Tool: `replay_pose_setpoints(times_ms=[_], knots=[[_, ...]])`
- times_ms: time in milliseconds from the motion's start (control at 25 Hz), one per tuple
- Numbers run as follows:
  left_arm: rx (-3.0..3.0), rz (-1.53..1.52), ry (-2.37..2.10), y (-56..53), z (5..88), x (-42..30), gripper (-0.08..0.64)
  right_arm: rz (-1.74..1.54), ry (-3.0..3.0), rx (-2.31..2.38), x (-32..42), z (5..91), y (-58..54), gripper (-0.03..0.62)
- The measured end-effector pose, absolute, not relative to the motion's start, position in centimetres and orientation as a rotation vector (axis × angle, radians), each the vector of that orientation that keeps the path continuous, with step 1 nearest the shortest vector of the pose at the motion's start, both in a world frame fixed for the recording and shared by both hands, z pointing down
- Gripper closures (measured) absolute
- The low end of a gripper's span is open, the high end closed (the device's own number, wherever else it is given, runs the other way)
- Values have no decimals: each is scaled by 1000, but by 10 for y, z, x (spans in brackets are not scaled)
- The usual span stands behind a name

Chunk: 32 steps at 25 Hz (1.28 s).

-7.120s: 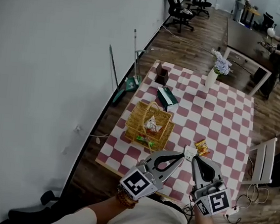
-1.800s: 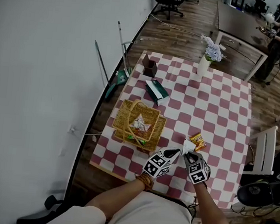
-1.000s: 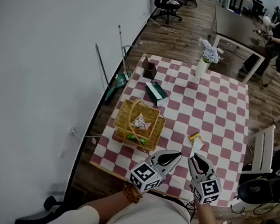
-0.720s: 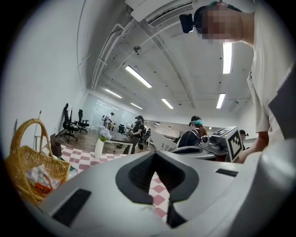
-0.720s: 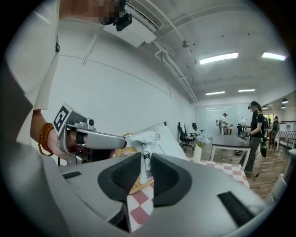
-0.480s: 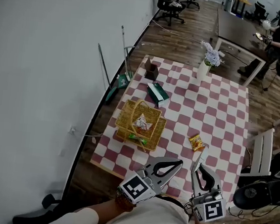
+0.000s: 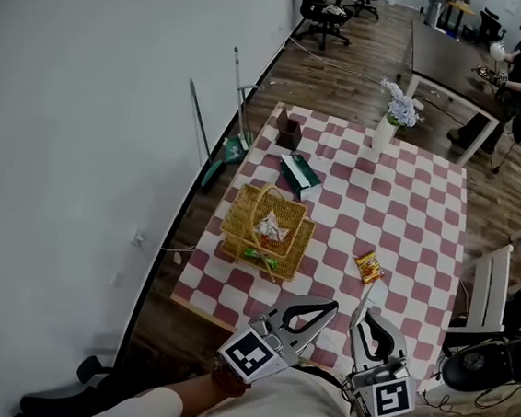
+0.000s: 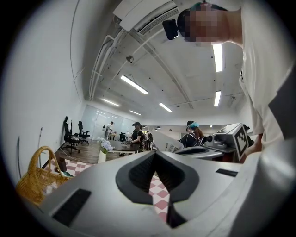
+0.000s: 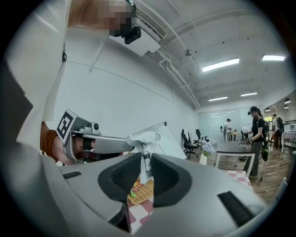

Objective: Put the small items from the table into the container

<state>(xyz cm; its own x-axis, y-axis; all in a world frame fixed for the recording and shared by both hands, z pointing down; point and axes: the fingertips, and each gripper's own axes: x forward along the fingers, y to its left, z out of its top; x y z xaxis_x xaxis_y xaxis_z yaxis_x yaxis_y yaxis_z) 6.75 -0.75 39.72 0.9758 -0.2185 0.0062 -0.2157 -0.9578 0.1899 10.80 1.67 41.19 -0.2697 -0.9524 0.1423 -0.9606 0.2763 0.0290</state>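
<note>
Jaws of the right gripper (image 9: 146, 156) pinch a white packet (image 9: 154, 139), its lower end hidden; left gripper (image 8: 156, 152) jaws meet empty.

Showed a red-and-white checkered table (image 7: 407, 218) on brown wood-plank floor (image 7: 348, 83), just beside a bare white wall (image 7: 83, 138). Beyond the table, held black office chairs (image 7: 323, 11) and a dark desk (image 7: 443, 56); right of it, a white slatted chair (image 7: 488, 292). Lit by ceiling strip lights (image 8: 134, 84).
</note>
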Motion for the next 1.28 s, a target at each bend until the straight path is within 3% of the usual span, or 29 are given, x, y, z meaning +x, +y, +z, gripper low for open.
replay_pose_setpoints(times_ms=[720,1280], knots=[[2852,-2,-722,-35,406,-20,540,102,-2637,1486,23,418,-19,497],[2847,26,-784,-67,423,-30,540,169,-2550,1298,11,445,-60,499]])
